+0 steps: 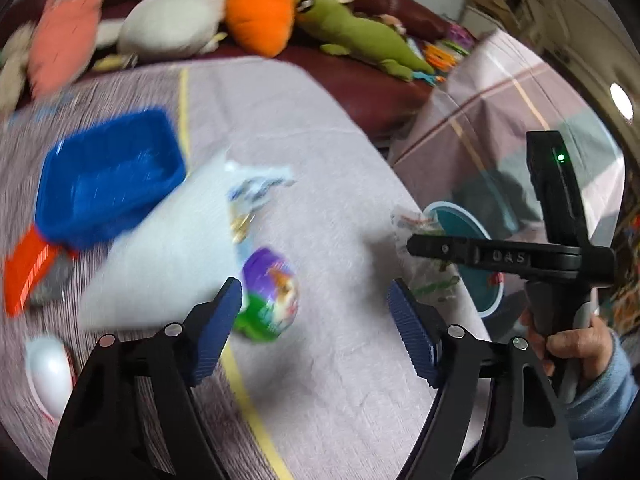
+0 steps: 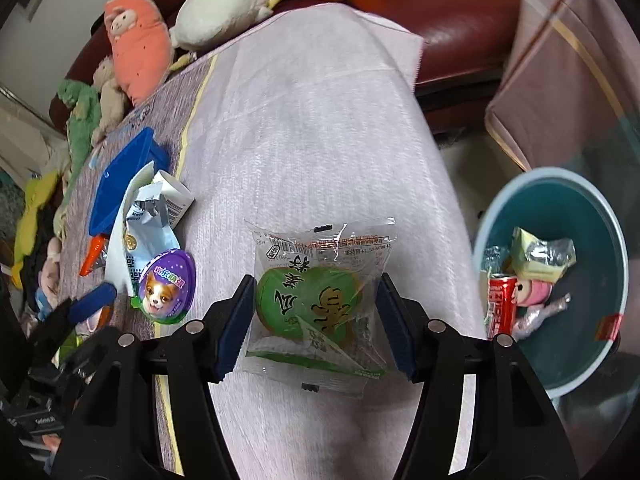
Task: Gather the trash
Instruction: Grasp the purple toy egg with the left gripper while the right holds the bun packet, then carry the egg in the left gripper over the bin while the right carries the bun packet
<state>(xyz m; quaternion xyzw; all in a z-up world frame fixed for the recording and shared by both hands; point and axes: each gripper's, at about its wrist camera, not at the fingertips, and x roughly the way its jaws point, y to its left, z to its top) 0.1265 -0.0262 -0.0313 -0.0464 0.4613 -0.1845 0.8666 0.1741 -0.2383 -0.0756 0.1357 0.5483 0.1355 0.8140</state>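
A clear snack packet with a green label lies on the white cloth between the fingers of my right gripper, which is open around it. A purple egg-shaped wrapper with a puppy on it lies to its left; it also shows, blurred, in the left wrist view. My left gripper is open and empty, just in front of the egg wrapper. A teal bin at the right holds a red can and several wrappers. The right gripper's body shows over the packet.
A blue basket stands at the left beside crumpled white and blue wrappers. Plush toys lie on a dark red sofa behind. A white rounded object is at the near left.
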